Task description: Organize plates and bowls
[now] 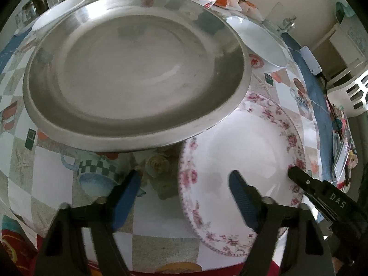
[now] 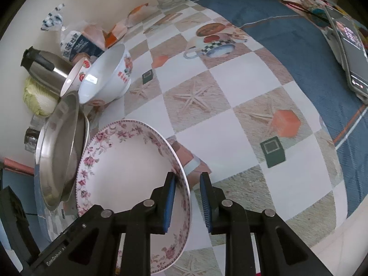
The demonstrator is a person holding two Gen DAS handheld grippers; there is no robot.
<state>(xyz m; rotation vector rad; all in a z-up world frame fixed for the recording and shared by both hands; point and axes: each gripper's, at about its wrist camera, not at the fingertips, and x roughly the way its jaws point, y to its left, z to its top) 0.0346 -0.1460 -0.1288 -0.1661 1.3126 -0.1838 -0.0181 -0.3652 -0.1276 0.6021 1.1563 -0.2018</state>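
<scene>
Your left hand-held gripper (image 1: 184, 197) hangs open over the floral plate's (image 1: 248, 151) left rim, gripping nothing. Behind it, the steel plate (image 1: 135, 69) overlaps the floral plate's far edge, mid-desk (image 1: 53, 172). Your right hand-held gripper (image 2: 187, 203) straddles the floral plate's right rim, inner pad touching, outer pad apart; white bowls (image 2: 105, 73) sit beyond.

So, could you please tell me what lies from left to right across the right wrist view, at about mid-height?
Cabbage → steel plate → floral plate → phone at the far right. The bowls sit higher up and overlap, so I leave them out.
</scene>
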